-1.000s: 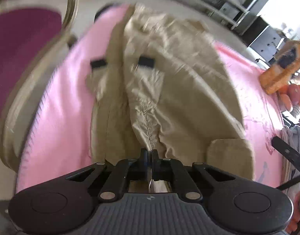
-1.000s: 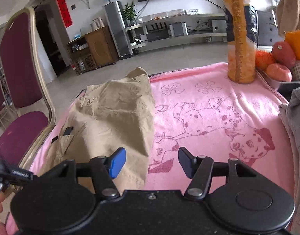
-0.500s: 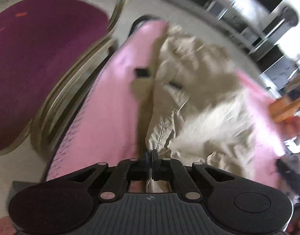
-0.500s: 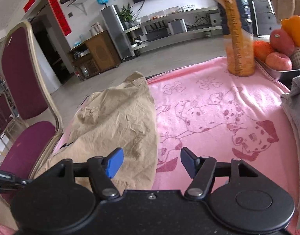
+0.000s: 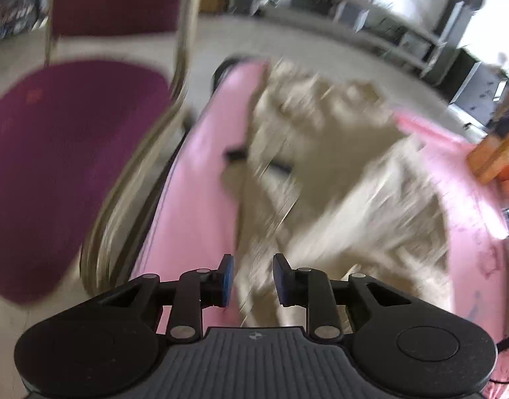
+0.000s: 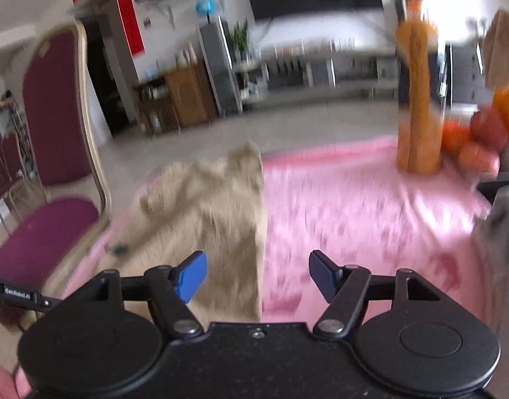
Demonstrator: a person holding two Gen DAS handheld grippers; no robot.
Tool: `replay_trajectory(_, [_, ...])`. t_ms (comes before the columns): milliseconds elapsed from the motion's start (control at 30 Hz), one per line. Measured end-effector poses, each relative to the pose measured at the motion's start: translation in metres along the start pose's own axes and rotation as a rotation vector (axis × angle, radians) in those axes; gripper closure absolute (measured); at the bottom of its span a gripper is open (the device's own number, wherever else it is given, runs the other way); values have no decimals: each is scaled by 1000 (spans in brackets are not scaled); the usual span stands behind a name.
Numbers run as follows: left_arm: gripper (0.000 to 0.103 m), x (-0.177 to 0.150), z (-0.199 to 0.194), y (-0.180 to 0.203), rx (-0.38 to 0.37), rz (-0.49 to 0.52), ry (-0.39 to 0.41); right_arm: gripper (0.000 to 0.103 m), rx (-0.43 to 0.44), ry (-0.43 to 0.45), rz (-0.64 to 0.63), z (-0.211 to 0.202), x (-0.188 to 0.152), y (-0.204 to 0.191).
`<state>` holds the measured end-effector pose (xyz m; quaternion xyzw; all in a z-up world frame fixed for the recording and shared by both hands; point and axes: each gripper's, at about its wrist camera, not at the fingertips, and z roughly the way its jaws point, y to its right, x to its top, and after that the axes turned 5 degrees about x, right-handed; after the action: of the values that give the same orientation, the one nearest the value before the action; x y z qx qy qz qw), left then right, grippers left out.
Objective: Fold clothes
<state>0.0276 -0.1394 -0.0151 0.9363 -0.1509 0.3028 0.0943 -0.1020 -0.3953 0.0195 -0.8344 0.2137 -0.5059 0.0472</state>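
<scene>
Both views are motion-blurred. The left gripper [image 5: 251, 279] has its jaws apart with a modest gap; beige fabric shows through the gap, but the blue pads [image 5: 226, 280] are not closed on it, and whether either pad touches the cloth cannot be told. The right gripper [image 6: 256, 274] has its jaws wide apart and holds nothing; it sits above the near edge of the beige trousers [image 6: 214, 219] and the adjoining pink blanket [image 6: 354, 209]. The trousers lie crumpled on the left part of the blanket as the right wrist view shows it, running from the near edge to the far edge, with one straight side edge towards the blanket's middle. In the left wrist view the same trousers [image 5: 337, 179] fill the centre, bunched and rumpled, with small dark tabs [image 5: 236, 155] visible on the fabric. A maroon chair [image 6: 45, 139] with a pale frame stands just beside the blanket-covered surface on that side. At the far right of the blanket stand a tall orange bottle [image 6: 419, 106] and, just beside it, a pile of fruit [image 6: 480, 136]. A grey garment [image 6: 500, 232] lies at the right edge.
</scene>
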Motion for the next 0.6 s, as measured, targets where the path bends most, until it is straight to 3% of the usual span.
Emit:
replay_trajectory(100, [71,23,-14,5,-14,24,69,36,49,62,28,-19,28,-6])
replay_trajectory(200, [71,57,-11,0,-35,14,126,36,64,80,2,-26,62,-19])
replay_trajectory(333, [72,104,30,-12,-99,-30,114,36,112,68,13,-15,101,-28])
replay_trajectory(367, [73,114,44,-16,-111,-51,96,39,123,53,37,-7,108,-27])
replay_trajectory(467, [79,133,92,-27,-126,-120,34,74,110,-23,86,30,119,-21])
replay_trajectory(600, [80,146,138,-30,-128,-144,-29,75,88,-162,168,82,116,-10])
